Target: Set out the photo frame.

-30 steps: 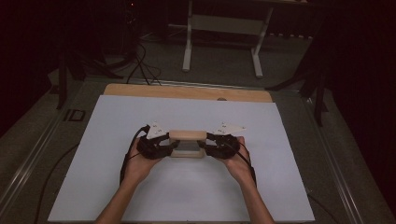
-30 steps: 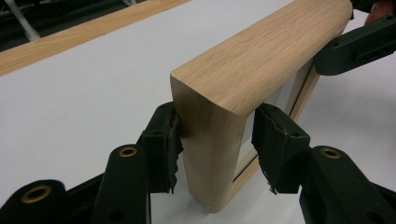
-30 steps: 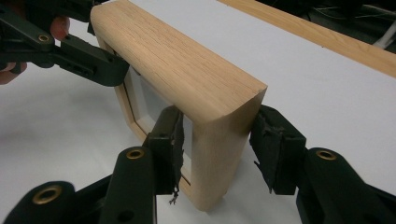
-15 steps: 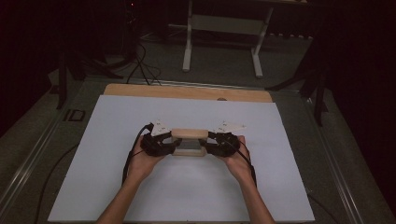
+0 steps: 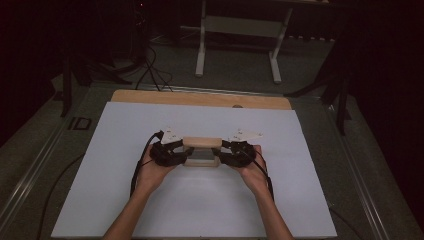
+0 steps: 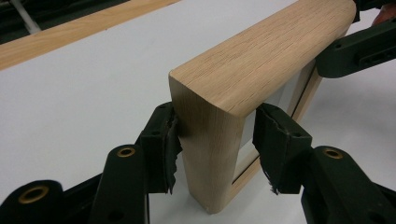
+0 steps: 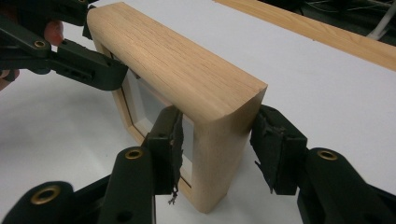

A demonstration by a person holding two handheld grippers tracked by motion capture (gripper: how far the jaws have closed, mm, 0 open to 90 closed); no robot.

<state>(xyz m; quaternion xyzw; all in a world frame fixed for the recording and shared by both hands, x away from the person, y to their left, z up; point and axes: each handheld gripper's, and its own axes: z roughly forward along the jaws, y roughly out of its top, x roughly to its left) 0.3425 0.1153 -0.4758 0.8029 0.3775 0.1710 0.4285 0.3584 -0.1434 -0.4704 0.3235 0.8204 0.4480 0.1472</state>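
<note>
Oak-coloured rectangular wooden frame [image 5: 201, 151] stands upright mid white worktop [image 5: 125, 130], left claw [image 6: 215, 135] & right claw [image 7: 217, 140] each clamped on an end post. Keep grips level, move both together.

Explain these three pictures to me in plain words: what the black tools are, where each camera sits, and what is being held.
No robot here: a person holds a hand tool in each hand, each with two black jaws. The high view looks down on a white table from above the person. There the left gripper and right gripper stand at the two ends of a wooden frame, which stands upright on its edge. The other two pictures come from cameras riding on the grippers, looking along their jaws. In the left gripper view, the jaws stand either side of one upright side of the frame; the right gripper view shows the same at the other end. The padded jaws look pressed against the wood, so both seem to grip it.
</note>
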